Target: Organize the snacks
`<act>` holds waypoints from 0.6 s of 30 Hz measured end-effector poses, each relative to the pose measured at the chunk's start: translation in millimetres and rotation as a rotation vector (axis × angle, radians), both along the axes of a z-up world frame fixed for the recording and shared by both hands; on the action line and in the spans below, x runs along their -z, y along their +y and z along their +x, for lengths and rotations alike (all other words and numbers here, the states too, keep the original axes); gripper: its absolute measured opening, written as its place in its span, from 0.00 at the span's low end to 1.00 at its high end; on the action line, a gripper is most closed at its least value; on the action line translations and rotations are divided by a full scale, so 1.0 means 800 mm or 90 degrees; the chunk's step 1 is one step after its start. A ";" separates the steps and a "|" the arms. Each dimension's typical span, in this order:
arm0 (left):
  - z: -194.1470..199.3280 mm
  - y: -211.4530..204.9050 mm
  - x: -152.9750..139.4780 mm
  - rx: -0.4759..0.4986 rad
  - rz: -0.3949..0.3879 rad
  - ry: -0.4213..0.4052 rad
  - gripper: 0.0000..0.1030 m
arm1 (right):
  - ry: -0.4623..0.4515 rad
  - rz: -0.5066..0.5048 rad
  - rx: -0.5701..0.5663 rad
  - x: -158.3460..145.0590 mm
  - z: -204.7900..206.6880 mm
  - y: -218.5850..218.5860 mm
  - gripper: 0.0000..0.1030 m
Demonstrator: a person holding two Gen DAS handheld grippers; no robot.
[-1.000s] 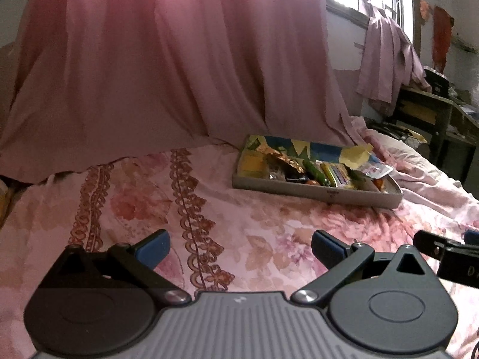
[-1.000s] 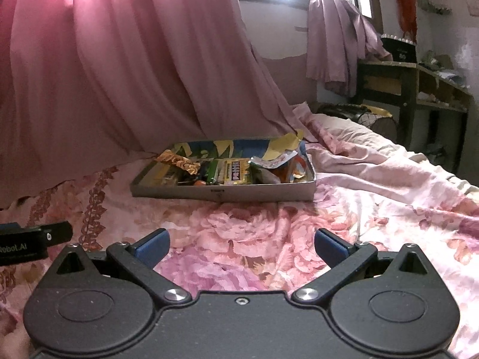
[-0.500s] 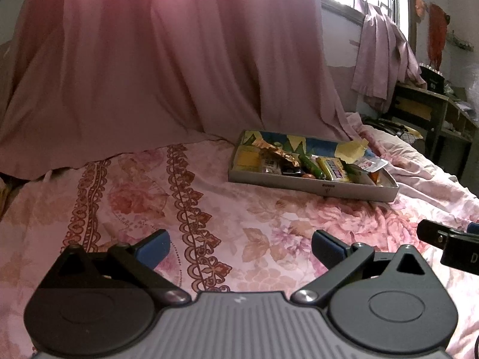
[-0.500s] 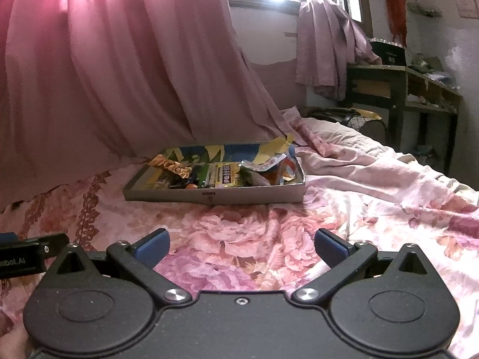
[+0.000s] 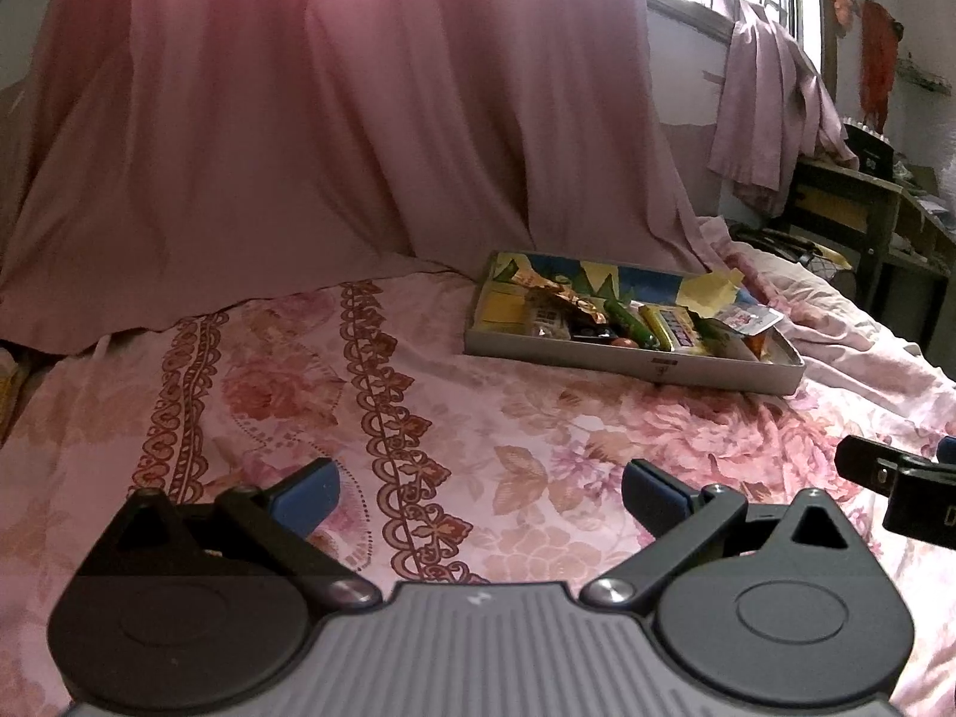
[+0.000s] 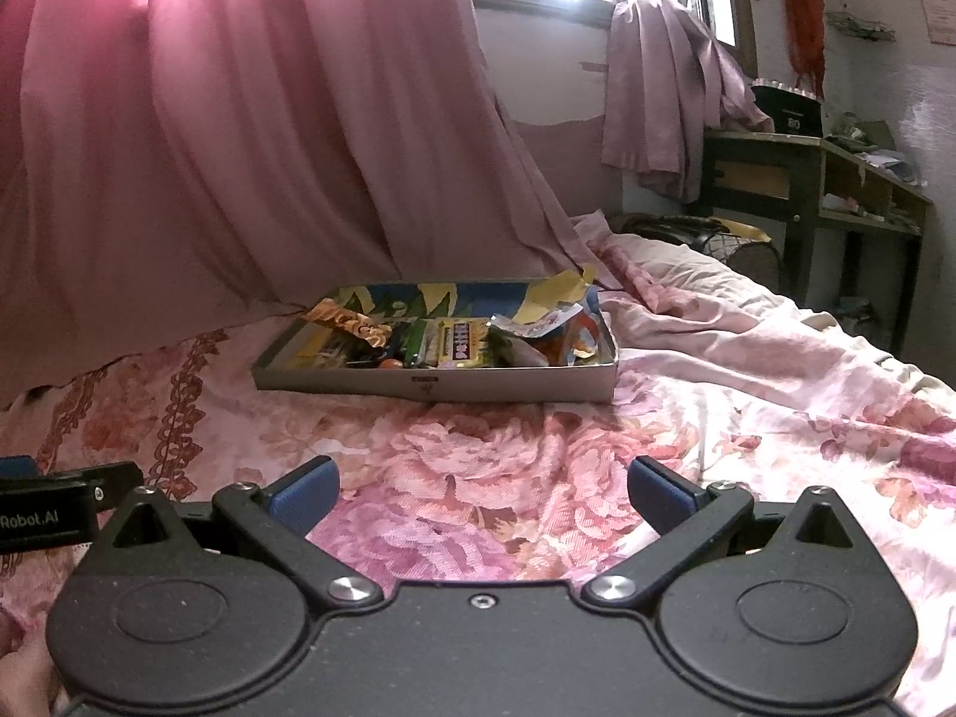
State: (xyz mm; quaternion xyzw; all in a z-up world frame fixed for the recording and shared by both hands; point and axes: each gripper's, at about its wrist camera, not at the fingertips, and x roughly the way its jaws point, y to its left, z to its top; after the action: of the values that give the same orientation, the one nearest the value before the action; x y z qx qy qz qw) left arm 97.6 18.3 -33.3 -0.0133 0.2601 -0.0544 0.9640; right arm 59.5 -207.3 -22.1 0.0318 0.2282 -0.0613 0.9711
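Observation:
A shallow grey cardboard box [image 5: 687, 365] [image 6: 508, 383] lies on the floral bedspread [image 5: 418, 394] and holds several snack packets: an orange-gold wrapper [image 6: 352, 322], green sticks [image 5: 627, 322], a yellow pack [image 6: 460, 343] and a white-red pouch [image 5: 747, 318]. My left gripper [image 5: 481, 493] is open and empty, low over the bed, well short of the box and to its left. My right gripper [image 6: 481, 493] is open and empty, in front of the box. Each gripper's edge shows in the other's view.
A pink curtain [image 5: 334, 119] hangs behind the bed. A wooden desk [image 6: 818, 179] with clutter stands at the right, with pink cloth [image 6: 663, 95] hanging under a bright window. Rumpled bedding [image 6: 747, 346] lies right of the box.
Both grippers have drawn back and tilted a little, so the box sits slightly farther and higher in view. Both stay open and empty.

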 end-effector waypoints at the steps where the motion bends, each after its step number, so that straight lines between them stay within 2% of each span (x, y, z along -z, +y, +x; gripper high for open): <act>1: 0.000 0.000 0.000 -0.001 0.000 0.000 1.00 | 0.001 0.000 0.000 0.000 0.000 0.000 0.99; 18: 0.000 0.001 0.002 -0.006 0.000 0.005 1.00 | 0.006 -0.003 -0.002 0.002 0.001 0.002 0.99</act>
State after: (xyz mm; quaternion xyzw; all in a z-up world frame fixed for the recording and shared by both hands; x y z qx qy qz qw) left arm 97.4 19.3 -35.0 -0.0145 0.2637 -0.0496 0.9632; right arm 60.7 -206.1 -23.7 0.0290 0.2327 -0.0602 0.9702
